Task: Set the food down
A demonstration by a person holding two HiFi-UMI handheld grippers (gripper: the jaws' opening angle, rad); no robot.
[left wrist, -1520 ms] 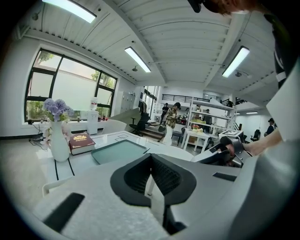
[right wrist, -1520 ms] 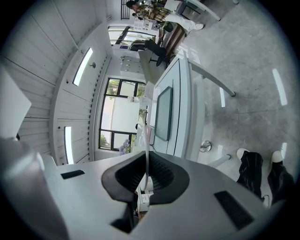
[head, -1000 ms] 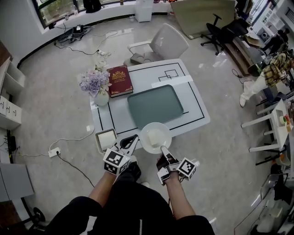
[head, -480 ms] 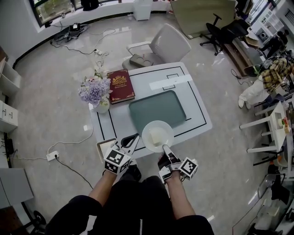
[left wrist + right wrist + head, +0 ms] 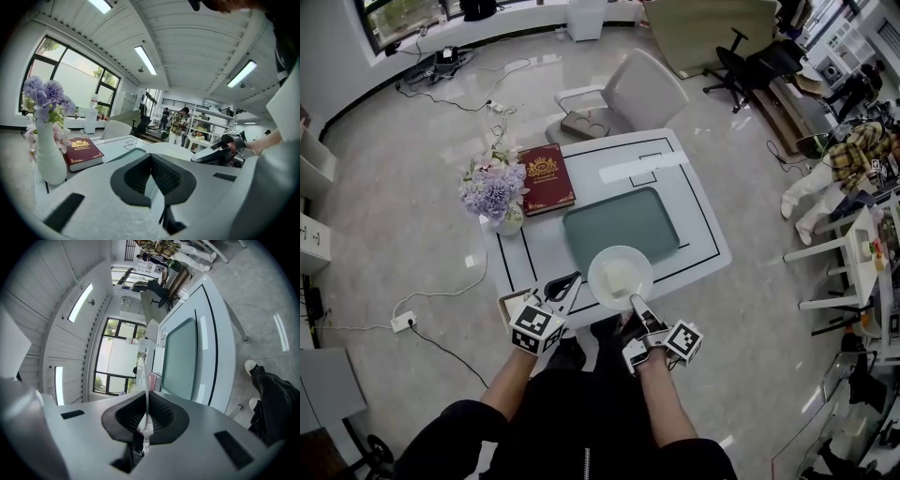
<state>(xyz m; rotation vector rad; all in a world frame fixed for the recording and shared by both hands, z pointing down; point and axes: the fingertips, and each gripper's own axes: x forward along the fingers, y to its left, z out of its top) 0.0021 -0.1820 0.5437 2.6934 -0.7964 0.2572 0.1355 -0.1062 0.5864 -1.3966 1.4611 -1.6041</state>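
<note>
A white plate [image 5: 605, 265] carrying a pale piece of food [image 5: 622, 278] hangs level over the near edge of the white table [image 5: 698, 225]. My right gripper [image 5: 632, 301] is shut on the plate's near rim. In the right gripper view the plate [image 5: 146, 376] shows edge-on as a thin white line clamped between the pads [image 5: 146, 403]. My left gripper [image 5: 566, 280] hovers just left of the plate, apart from it. A narrow gap shows between its jaws [image 5: 150, 160], with nothing in it. The left gripper view shows the plate [image 5: 169, 149] and the right gripper [image 5: 212, 153].
A grey-green tray [image 5: 619, 223] lies mid-table just beyond the plate. A red book [image 5: 546, 178] and a white vase of purple flowers [image 5: 495, 187] stand at the far left. A small white box [image 5: 512, 306] sits at the near left corner. A chair [image 5: 628, 94] stands behind the table.
Both grippers and the plate have edged a little forward toward the table. The left gripper now covers part of the small white box. The grip on the plate is unchanged.
</note>
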